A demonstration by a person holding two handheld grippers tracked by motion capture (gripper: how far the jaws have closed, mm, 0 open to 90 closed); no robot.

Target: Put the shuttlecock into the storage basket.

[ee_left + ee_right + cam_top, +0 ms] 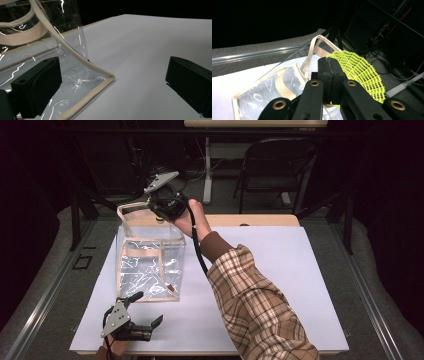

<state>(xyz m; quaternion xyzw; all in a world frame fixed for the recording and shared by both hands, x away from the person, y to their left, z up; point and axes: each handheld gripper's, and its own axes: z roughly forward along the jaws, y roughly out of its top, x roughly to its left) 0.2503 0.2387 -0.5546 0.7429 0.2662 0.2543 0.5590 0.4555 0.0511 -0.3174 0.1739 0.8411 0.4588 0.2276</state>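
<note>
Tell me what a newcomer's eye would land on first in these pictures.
First, the clear plastic tote bag with cream trim, standing upright on the left of the white table. Next, the right gripper above the bag's far rim, shut on a bright yellow mesh piece. Last, the left gripper low at the near table edge, jaws wide apart beside the bag's bottom corner.

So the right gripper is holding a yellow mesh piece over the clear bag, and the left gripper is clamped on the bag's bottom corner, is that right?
Not quite. The left gripper is not clamped: the left gripper view shows its jaws standing wide apart, with the clear bag's bottom corner lying between them. The rest holds: the right gripper has its jaws shut on the yellow mesh piece above the bag.
</note>
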